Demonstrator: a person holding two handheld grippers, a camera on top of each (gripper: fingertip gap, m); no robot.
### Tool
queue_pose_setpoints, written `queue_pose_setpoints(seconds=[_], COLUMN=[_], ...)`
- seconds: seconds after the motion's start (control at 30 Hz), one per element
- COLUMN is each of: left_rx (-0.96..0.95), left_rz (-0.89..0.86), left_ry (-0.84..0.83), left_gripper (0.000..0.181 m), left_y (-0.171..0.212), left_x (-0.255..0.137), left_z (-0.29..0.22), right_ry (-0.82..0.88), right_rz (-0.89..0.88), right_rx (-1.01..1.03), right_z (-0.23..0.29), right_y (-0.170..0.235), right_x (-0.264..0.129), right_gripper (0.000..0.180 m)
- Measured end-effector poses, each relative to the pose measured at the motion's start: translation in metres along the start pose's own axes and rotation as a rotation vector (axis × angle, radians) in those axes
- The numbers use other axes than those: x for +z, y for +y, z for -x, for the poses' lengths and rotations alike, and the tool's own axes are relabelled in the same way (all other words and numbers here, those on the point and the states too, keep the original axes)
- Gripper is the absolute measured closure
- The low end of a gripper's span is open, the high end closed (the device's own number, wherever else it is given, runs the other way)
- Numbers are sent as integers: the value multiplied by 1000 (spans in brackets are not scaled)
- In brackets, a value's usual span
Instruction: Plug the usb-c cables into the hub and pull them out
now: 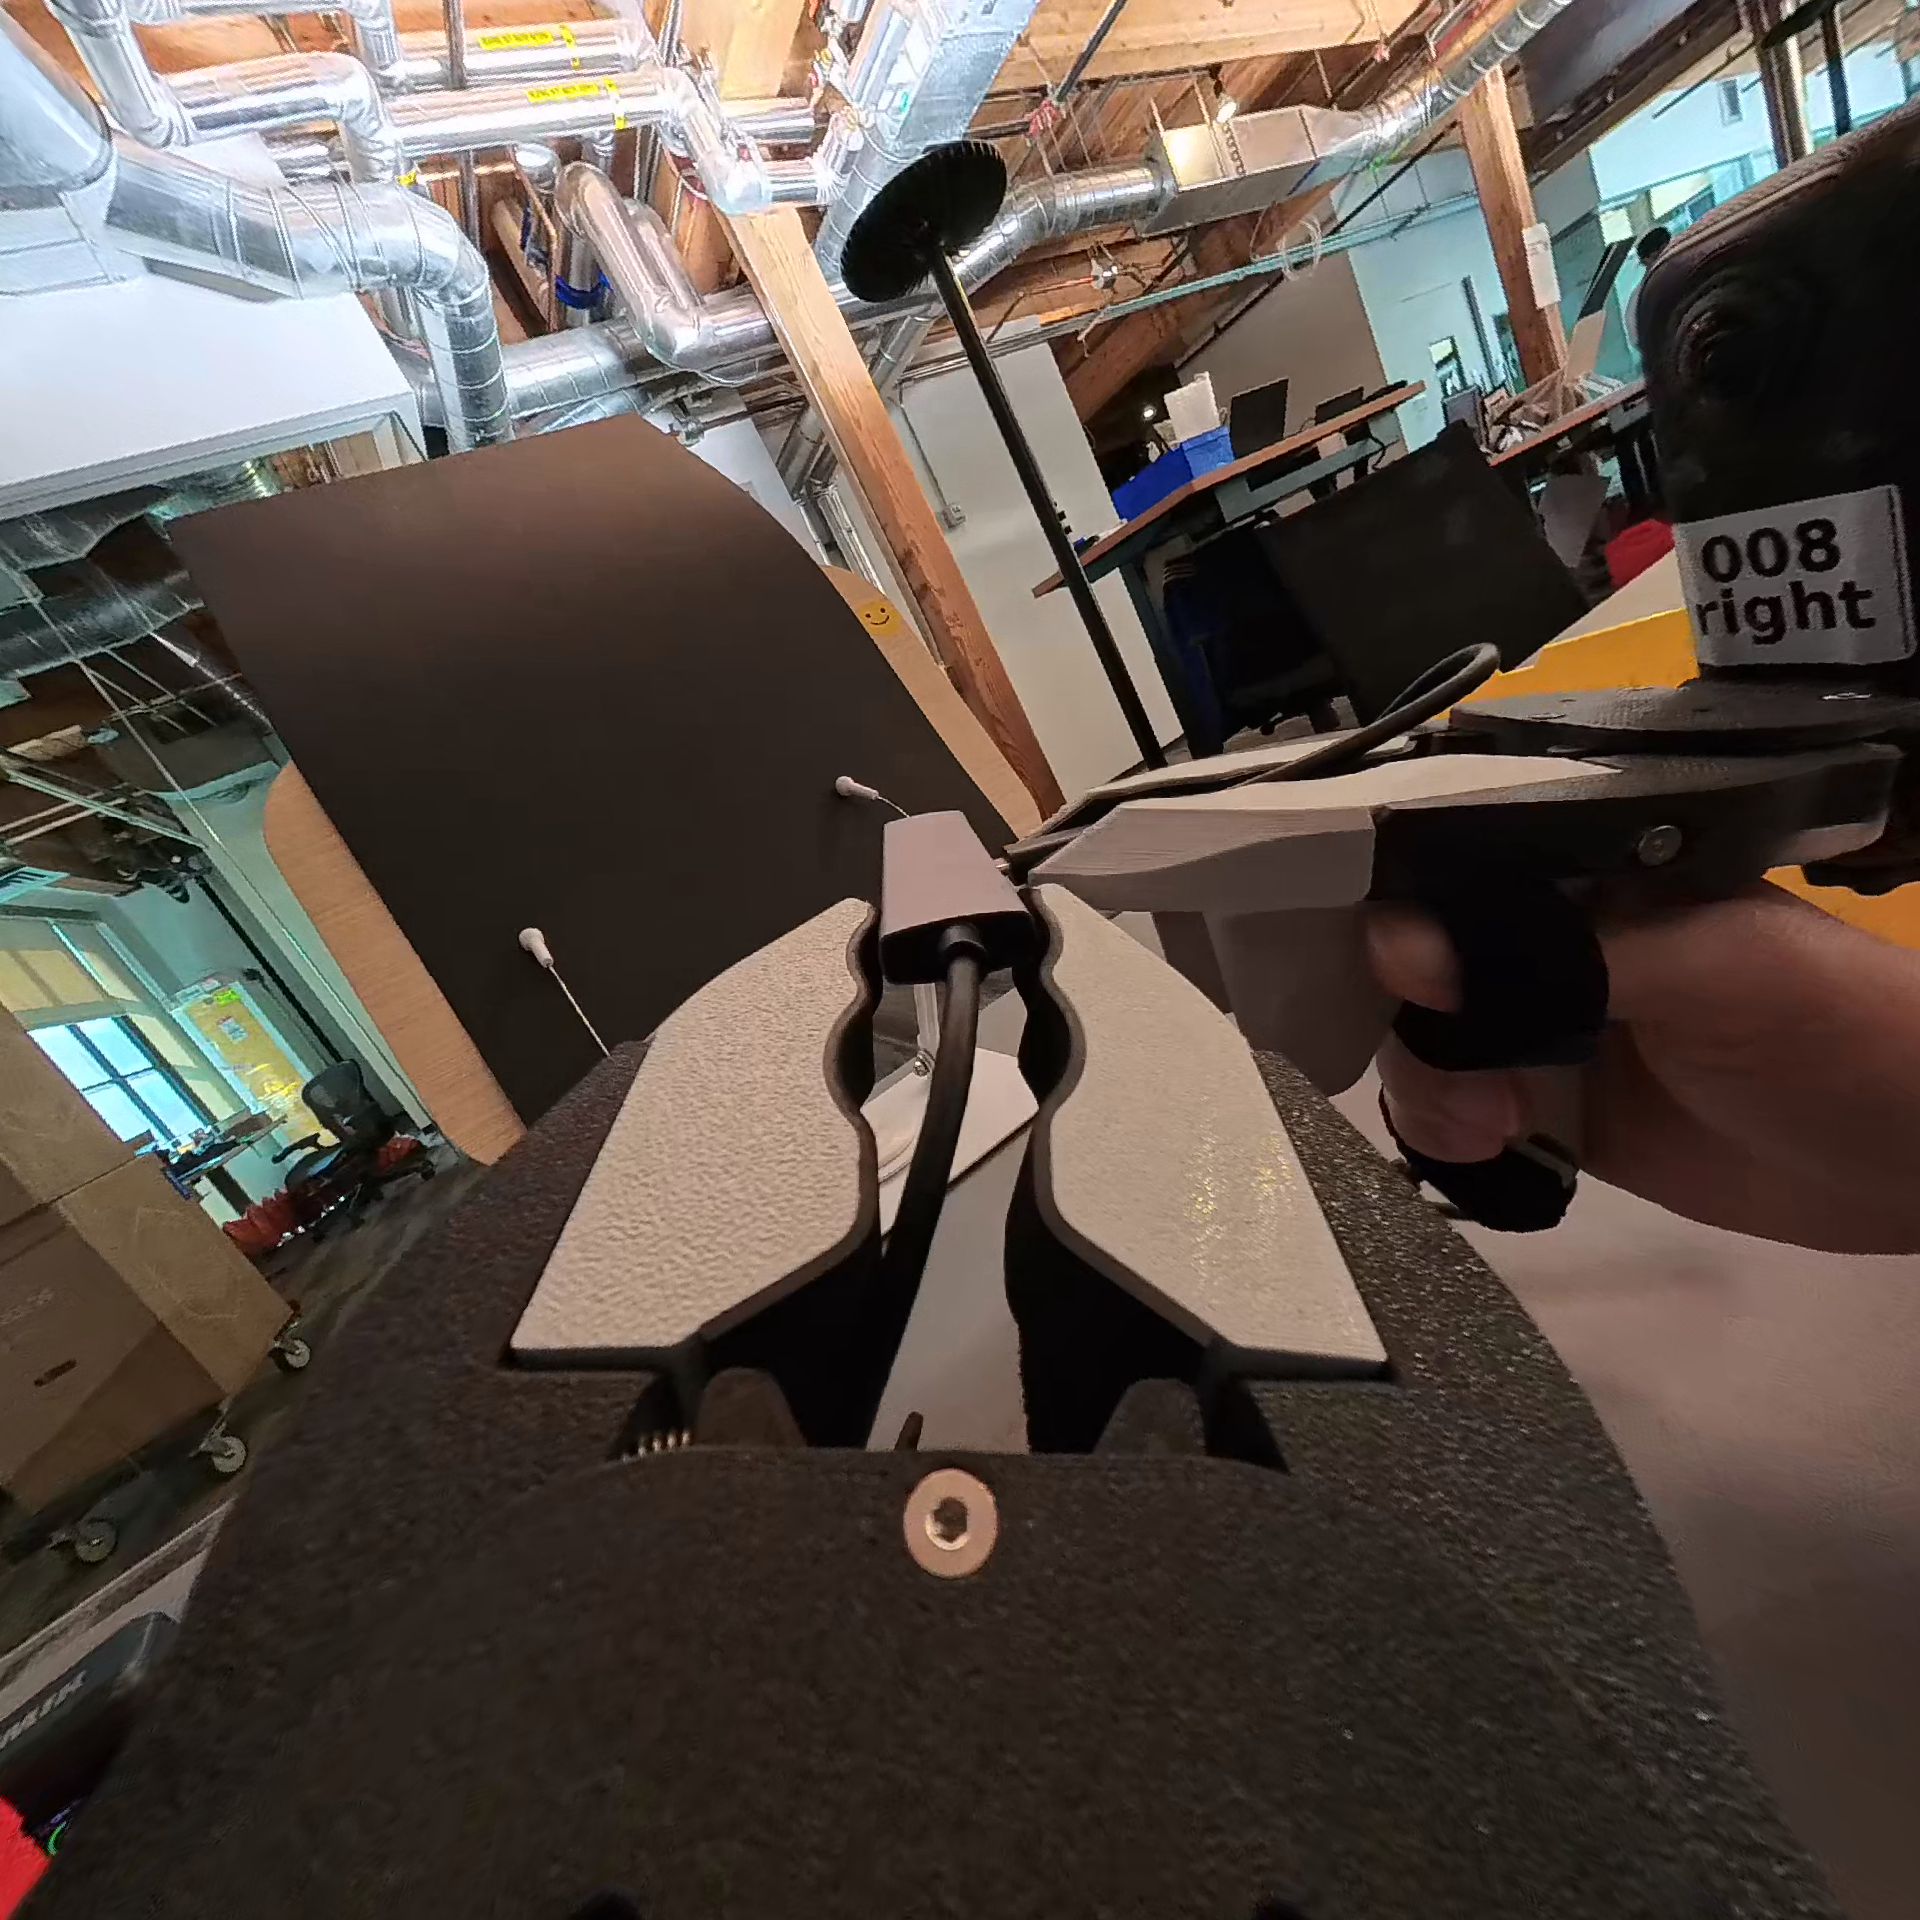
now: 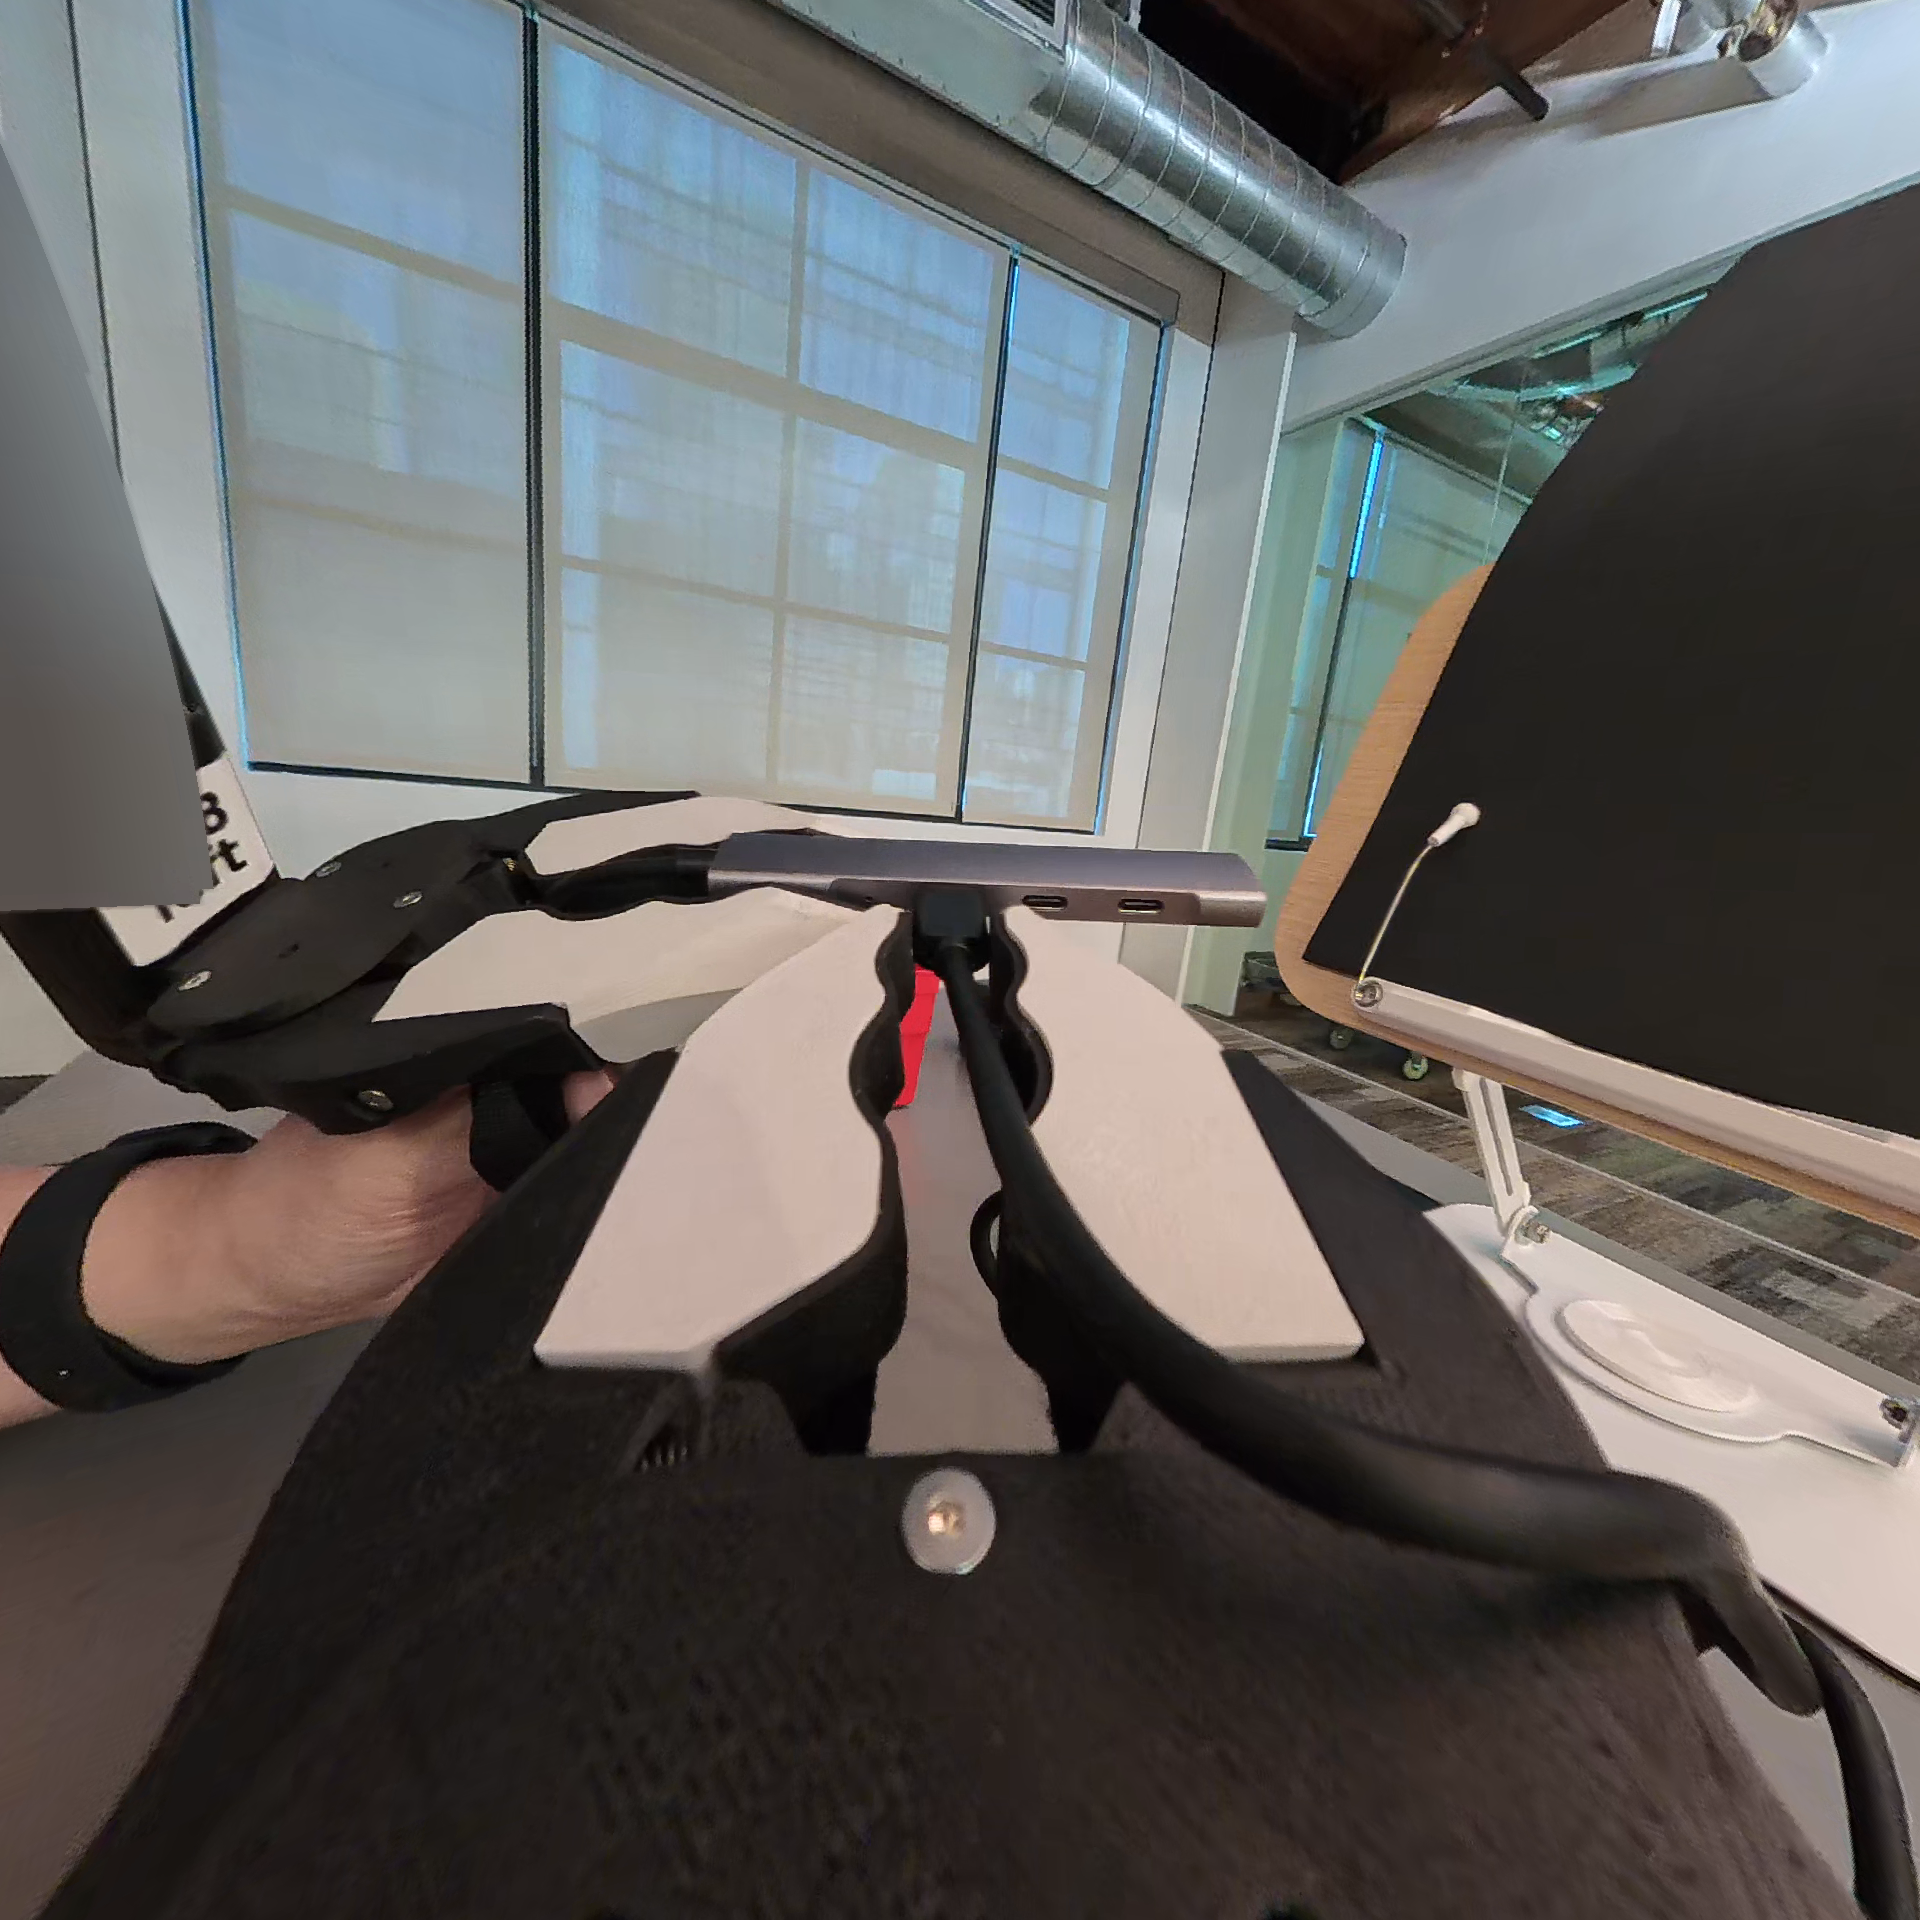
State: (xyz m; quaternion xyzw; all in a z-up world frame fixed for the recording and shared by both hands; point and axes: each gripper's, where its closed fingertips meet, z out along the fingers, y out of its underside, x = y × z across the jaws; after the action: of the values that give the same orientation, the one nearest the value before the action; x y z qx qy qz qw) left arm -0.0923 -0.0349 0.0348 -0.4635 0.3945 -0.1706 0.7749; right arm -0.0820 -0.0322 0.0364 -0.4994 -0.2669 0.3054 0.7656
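Observation:
A slim grey hub [image 2: 1039, 868] is held in the air between the two grippers. My left gripper [image 1: 956, 925] is shut on the hub's near end [image 1: 935, 873], and the hub's own black lead [image 1: 935, 1122] runs back between the fingers. My right gripper [image 2: 948, 930] is shut on the black plug [image 2: 945, 914] of a usb-c cable [image 2: 1195, 1351], which sits in a port on the hub's side. Two empty ports [image 2: 1091, 904] lie to its right. The right gripper [image 1: 1023, 862] reaches the hub from the right in the left wrist view, and the left gripper [image 2: 644, 873] shows at left in the right wrist view.
A black board with a tan wooden edge [image 2: 1662, 675] leans on a white stand [image 2: 1662, 1361] just beyond the hub; it also shows in the left wrist view [image 1: 540, 727]. A black pole with a disc [image 1: 997, 436] stands behind. A red object [image 2: 914, 1029] lies below the fingers. Only a small space, under 4 cm, lies between the two pairs of fingers.

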Motion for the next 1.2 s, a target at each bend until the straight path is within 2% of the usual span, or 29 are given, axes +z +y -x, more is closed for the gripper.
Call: queue_pose_setpoints(seconds=[0.2,0.37,0.77,1.2], left_rx=[4,-122,-230,-138], left_rz=[-7,-17,-32,11], left_ry=[-10,63,119,141], left_gripper=[157,157,155,155], left_y=[-1,-3,-16,-22], left_x=[1,1,-4,-8], left_z=[-1,-2,-4,-5], right_ry=[15,18,51,35], right_rz=[4,16,-28,-34], right_rx=[-22,-44,-125,-131], right_z=[0,1,8,14], right_y=[-2,-3,-15,-21], right_x=[-2,-1,-2,-2], right_gripper=[166,166,166,166])
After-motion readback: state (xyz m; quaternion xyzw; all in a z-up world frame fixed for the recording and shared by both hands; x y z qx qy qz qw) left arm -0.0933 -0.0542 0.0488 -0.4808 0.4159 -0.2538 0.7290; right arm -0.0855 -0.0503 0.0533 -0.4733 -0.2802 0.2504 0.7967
